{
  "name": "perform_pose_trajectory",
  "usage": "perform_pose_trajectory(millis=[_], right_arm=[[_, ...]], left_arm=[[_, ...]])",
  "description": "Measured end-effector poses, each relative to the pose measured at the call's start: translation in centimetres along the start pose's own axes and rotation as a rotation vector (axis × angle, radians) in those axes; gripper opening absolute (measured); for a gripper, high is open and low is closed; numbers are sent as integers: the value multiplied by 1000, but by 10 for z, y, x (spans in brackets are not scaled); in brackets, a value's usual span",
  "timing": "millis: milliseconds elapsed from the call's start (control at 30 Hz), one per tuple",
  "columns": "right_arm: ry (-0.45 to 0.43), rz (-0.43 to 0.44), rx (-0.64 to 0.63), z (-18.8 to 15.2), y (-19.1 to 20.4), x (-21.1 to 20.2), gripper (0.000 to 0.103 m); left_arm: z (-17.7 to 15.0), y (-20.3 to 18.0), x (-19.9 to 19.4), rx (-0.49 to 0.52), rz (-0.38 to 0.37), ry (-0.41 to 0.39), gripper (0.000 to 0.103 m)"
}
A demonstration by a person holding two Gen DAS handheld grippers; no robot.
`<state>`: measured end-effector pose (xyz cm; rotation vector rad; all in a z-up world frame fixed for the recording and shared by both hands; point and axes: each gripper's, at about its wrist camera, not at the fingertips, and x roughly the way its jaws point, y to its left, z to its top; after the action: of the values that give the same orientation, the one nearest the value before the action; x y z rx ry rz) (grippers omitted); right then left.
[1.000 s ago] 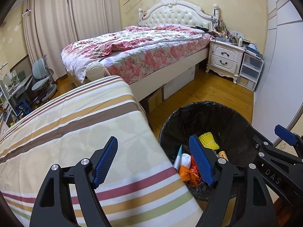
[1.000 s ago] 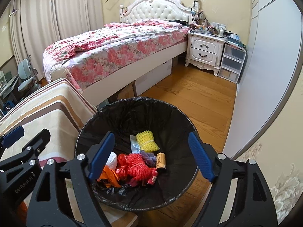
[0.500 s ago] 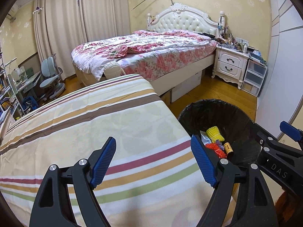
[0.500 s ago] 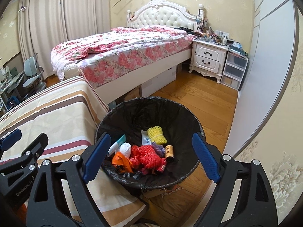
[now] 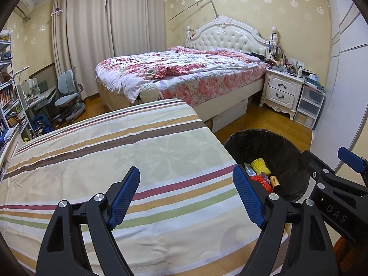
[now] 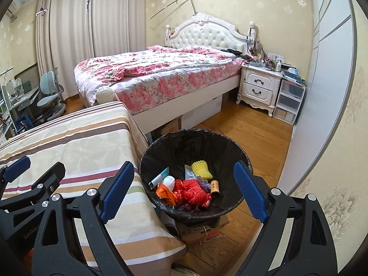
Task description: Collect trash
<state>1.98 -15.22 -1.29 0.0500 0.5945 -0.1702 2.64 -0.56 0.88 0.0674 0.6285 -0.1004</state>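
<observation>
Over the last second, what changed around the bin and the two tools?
Both tools pulled back and up from the trash bin: the left tool now hangs over the striped cover, the right tool frames the bin from farther off. Both are open and empty. The rubbish, including the red netting, lies unchanged.

black-lined trash bin (image 6: 239, 151) upright on floor, holding colourful trash (image 6: 192, 189).
</observation>
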Motion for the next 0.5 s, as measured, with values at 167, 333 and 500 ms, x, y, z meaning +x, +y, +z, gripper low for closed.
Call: perform_pose_trajectory(millis=[167, 333, 500], right_arm=[[-9, -1, -3, -2, 2, -5, 86], [-11, -1, -4, -2, 3, -6, 86], [-10, -2, -3, -2, 3, -6, 86]], left_arm=[[-1, 2, -4, -3, -2, -10, 80], [-2, 3, -5, -4, -3, -12, 80], [-2, 4, -5, -5, -2, -11, 80]])
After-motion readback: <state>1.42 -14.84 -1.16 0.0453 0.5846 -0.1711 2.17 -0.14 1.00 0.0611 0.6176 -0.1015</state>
